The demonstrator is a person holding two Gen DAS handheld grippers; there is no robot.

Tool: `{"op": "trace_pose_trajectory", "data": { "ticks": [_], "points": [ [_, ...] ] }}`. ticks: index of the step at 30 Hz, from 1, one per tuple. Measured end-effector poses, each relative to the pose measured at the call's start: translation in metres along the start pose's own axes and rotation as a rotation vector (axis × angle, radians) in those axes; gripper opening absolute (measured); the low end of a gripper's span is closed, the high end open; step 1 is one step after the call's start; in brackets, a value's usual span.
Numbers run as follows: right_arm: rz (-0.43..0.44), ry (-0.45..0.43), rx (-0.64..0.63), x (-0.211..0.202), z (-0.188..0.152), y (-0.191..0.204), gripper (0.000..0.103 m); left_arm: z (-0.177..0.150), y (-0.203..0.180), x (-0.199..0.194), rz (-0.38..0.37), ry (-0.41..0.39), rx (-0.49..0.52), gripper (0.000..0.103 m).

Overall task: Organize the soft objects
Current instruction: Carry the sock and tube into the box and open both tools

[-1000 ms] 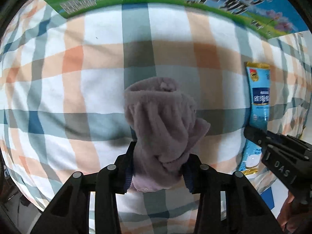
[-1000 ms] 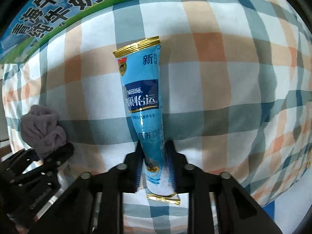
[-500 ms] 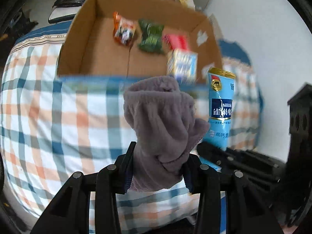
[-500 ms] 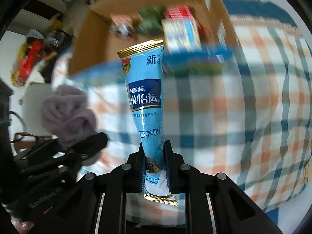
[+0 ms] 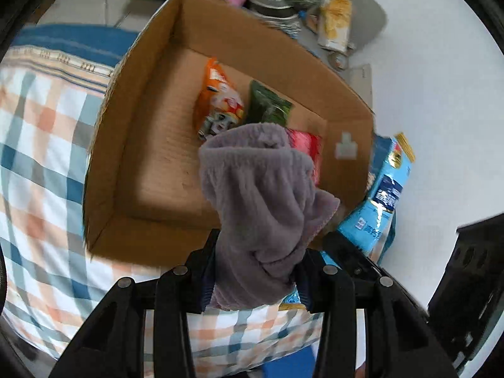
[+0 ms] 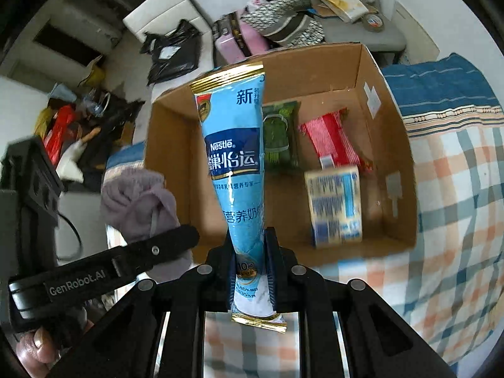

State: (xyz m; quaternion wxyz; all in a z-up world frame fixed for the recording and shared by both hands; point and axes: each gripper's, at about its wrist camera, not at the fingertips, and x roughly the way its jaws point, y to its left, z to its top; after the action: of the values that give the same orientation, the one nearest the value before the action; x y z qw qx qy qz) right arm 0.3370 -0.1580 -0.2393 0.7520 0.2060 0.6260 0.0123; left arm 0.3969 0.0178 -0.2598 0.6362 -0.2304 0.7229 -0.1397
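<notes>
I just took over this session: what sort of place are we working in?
Probably a lived-in bedroom: a plaid bedsheet under the cardboard box, and piled bags and clothes beyond.

A bed covered by a plaid sheet (image 6: 456,189) in orange, teal and white fills the near ground, with a blue striped blanket (image 6: 441,85) at its far end. Beyond the bed stands a grey chair (image 6: 362,22) heaped with clothes and a yellow bag. Left of the chair sits a white seat (image 6: 157,15) bearing a black plastic bag (image 6: 171,53). The floor (image 5: 441,157) is pale and evenly lit.
</notes>
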Motion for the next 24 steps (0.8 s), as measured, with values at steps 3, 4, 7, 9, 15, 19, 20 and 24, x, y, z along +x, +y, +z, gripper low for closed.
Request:
{"op": "trace_pose_trajectory", "data": {
  "ticks": [3, 4, 7, 9, 15, 19, 20, 24],
  "points": [
    [-0.007, -0.003, 0.047, 0.027, 0.016, -0.007, 0.017, 0.015, 0.006, 0.013, 0.023, 0.014, -0.018, 0.039],
    [-0.012, 0.003, 0.059, 0.039, 0.022, -0.01, 0.017, 0.019, 0.007, 0.017, 0.031, 0.019, -0.019, 0.039],
    [-0.008, 0.032, 0.092, 0.067, 0.03, -0.017, 0.017, 0.028, 0.014, 0.031, 0.072, 0.031, -0.021, 0.04],
    [-0.003, 0.053, 0.112, 0.083, 0.033, -0.021, 0.017, 0.033, 0.019, 0.04, 0.098, 0.04, -0.023, 0.04],
    [0.005, 0.094, 0.116, 0.125, 0.032, -0.026, 0.019, 0.036, 0.031, 0.049, 0.106, 0.062, -0.075, 0.043],
    [0.0, 0.118, 0.1, 0.135, 0.032, -0.026, 0.022, 0.036, 0.029, 0.044, 0.142, 0.033, -0.076, 0.059],
    [-0.001, 0.128, 0.099, 0.136, 0.032, -0.026, 0.023, 0.036, 0.027, 0.043, 0.154, 0.025, -0.067, 0.06],
    [-0.023, 0.123, 0.088, 0.136, 0.033, -0.025, 0.05, 0.035, 0.017, 0.036, 0.173, 0.008, -0.031, 0.078]
  ]
}}
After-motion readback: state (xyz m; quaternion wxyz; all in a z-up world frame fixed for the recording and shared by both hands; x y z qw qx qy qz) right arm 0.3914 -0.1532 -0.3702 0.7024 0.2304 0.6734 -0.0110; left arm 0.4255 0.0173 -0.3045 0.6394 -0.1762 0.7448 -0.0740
